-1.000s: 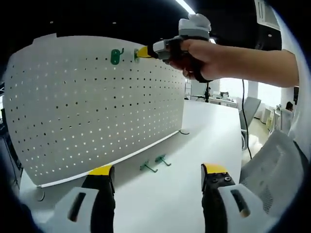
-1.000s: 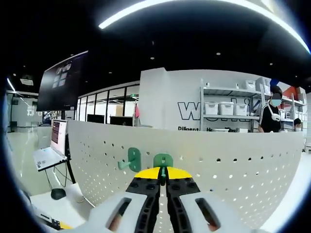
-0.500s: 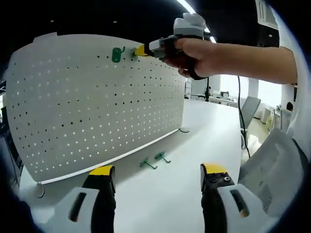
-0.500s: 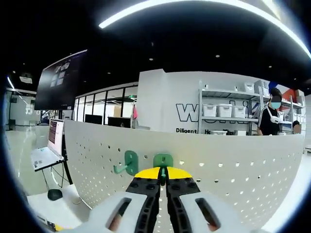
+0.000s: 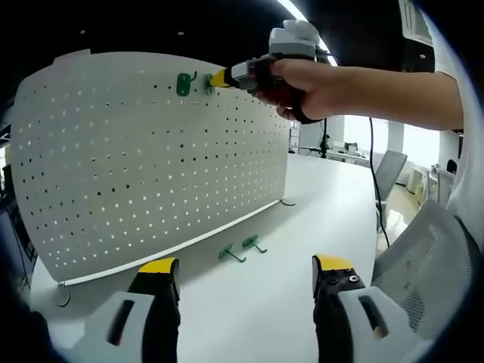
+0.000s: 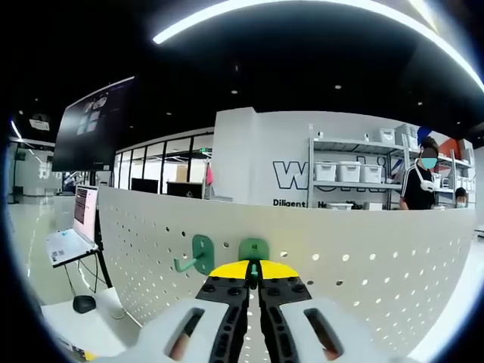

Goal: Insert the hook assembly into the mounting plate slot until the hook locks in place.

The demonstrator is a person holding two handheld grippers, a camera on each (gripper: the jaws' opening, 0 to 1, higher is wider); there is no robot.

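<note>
White table (image 5: 302,227) in an open office; a white pegboard (image 5: 151,166) stands upright on it. In the right gripper view we see shelving with bins (image 6: 355,170) behind the board. Our right gripper (image 6: 254,269) has its jaws pressed together on a green hook (image 6: 254,249), held against the pegboard near its top edge. A second green hook (image 6: 198,253) is mounted just beside it. Our left gripper (image 5: 246,266) hangs low over the table, jaws spread, nothing between them. Two loose green hooks (image 5: 242,248) lie near the board's foot.
</note>
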